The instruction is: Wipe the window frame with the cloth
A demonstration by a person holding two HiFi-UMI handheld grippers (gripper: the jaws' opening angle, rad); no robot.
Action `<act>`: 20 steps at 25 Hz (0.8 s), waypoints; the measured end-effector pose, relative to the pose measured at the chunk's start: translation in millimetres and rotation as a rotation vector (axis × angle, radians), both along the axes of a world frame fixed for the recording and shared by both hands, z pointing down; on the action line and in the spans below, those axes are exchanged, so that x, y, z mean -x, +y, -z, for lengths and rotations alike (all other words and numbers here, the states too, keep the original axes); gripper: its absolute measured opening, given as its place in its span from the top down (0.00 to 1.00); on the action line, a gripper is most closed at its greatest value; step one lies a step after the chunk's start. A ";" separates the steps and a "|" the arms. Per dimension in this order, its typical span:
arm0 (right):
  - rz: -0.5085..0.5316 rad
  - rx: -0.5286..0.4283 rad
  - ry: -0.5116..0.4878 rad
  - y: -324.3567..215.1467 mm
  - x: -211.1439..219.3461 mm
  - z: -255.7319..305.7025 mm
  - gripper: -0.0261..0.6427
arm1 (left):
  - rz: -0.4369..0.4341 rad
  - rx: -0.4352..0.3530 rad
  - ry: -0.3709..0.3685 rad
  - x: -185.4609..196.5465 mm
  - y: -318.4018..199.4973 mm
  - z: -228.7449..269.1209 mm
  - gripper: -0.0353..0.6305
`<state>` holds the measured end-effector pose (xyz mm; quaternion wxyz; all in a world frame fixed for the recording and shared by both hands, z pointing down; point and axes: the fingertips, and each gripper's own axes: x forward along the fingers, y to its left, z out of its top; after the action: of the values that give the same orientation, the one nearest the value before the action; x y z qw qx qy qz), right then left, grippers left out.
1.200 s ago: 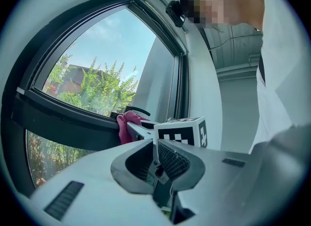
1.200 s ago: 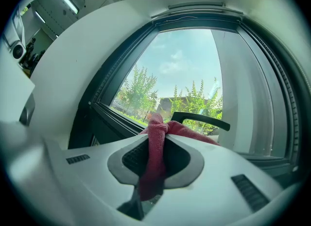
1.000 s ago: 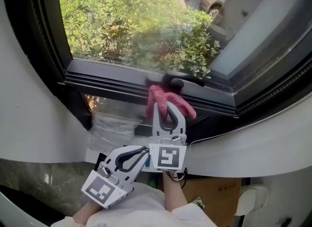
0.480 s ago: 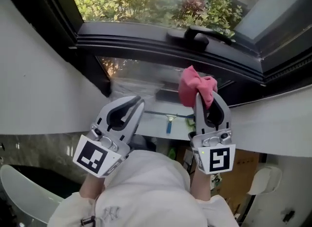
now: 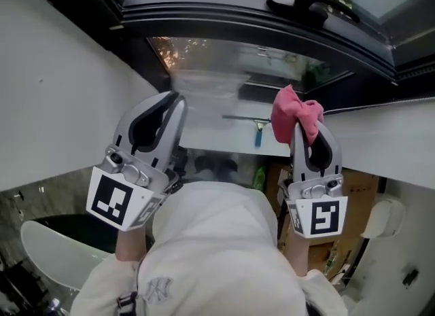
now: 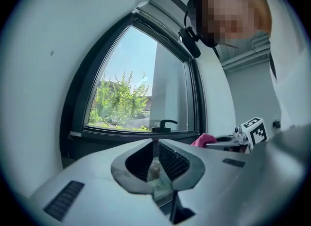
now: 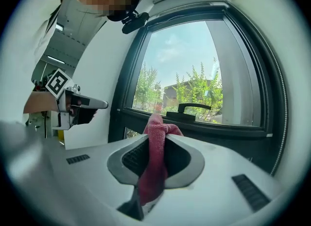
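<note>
The cloth (image 5: 293,112) is pink-red with a fine woven texture, the window frame (image 5: 258,19) and its handle (image 5: 309,2) are black, and the left hand-held gripper (image 5: 175,100) and right hand-held gripper (image 5: 307,130) are light grey with black-and-white square-patterned marker cubes.

My right gripper (image 5: 309,131) holds the cloth (image 5: 291,109) in front of the window frame (image 5: 238,15); my left gripper (image 5: 175,100) sits apart, to its left.
</note>
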<state>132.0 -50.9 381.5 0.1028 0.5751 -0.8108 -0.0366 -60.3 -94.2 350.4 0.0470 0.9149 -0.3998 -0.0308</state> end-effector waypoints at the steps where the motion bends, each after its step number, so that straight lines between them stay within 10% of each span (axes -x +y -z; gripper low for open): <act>1: 0.005 0.008 0.003 1.1 5.3 -2.8 0.88 | 0.002 0.005 -0.004 6.7 -0.5 -2.2 0.88; 20: 0.080 0.056 0.024 -7.4 56.7 -25.1 0.88 | 0.015 0.026 -0.017 46.5 6.5 -14.1 0.88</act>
<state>75.4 -58.3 406.5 0.1271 0.5387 -0.8325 -0.0250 -106.8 -87.8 364.5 0.0552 0.9114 -0.4073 -0.0185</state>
